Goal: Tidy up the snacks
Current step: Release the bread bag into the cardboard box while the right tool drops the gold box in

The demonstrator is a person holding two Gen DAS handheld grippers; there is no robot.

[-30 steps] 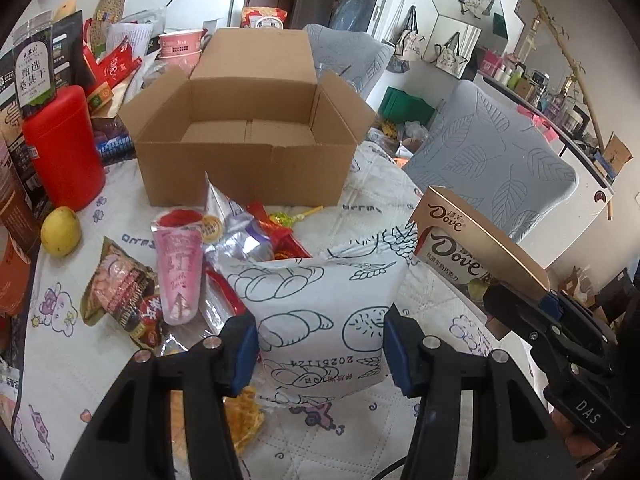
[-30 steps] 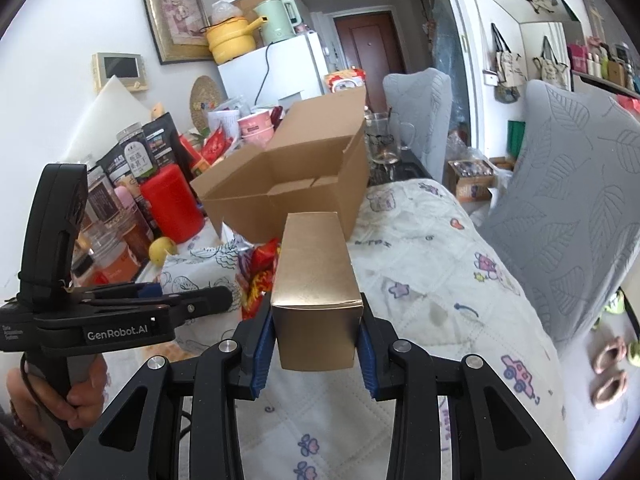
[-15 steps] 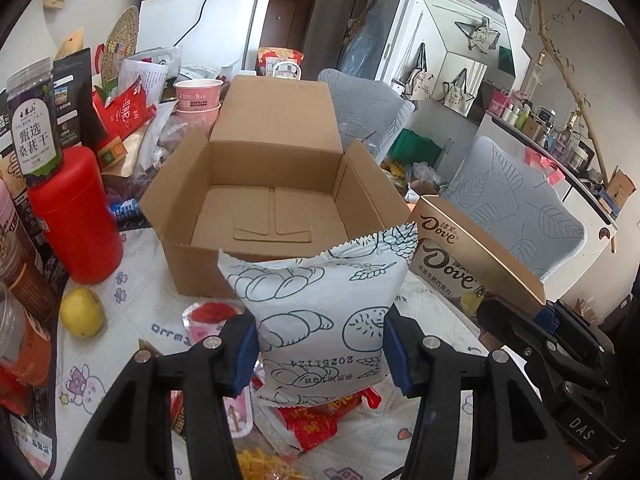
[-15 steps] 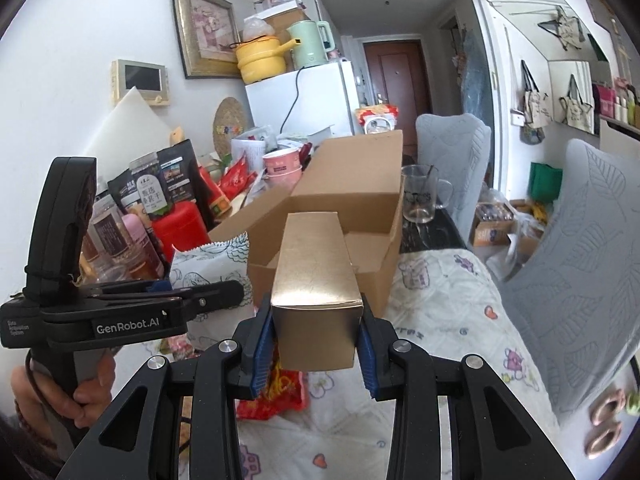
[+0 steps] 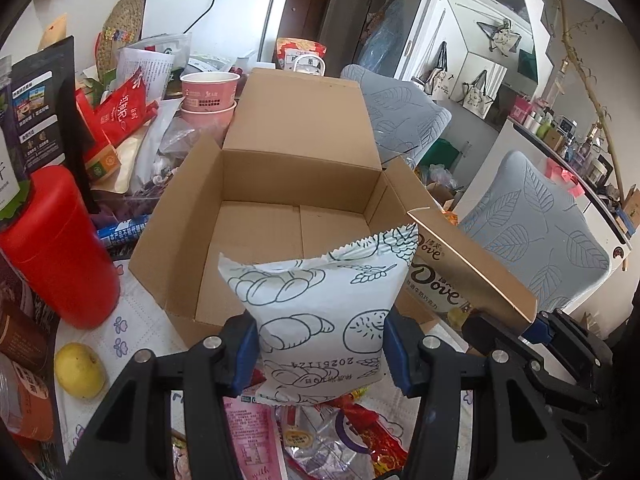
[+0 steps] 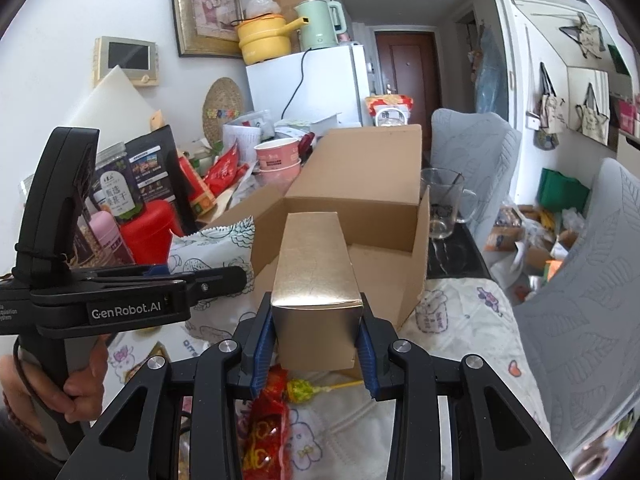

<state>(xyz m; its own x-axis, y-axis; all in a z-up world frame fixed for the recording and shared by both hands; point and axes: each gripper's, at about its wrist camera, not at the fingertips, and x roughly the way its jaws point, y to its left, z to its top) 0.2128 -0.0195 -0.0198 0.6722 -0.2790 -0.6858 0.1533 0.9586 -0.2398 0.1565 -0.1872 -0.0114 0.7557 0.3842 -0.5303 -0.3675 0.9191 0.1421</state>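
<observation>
Both grippers had advanced: left gripper (image 5: 320, 354) pinched the bread bag (image 5: 320, 312), right gripper (image 6: 316, 344) clamped the Dove box (image 6: 316, 272), over the carton's (image 5: 280, 220) six-o'clock wall. Simultaneous release risked collision.

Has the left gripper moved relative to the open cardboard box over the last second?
Yes. The left gripper, clamping the white bread-print snack bag, has advanced toward the open cardboard box, now at its near wall.

Ahead of my fingers I see a white fridge (image 6: 312, 84) against the wall, a brown door (image 6: 408, 64) down the hall, grey leaf-patterned chairs (image 6: 472, 152) to their right, daylight throughout.
</observation>
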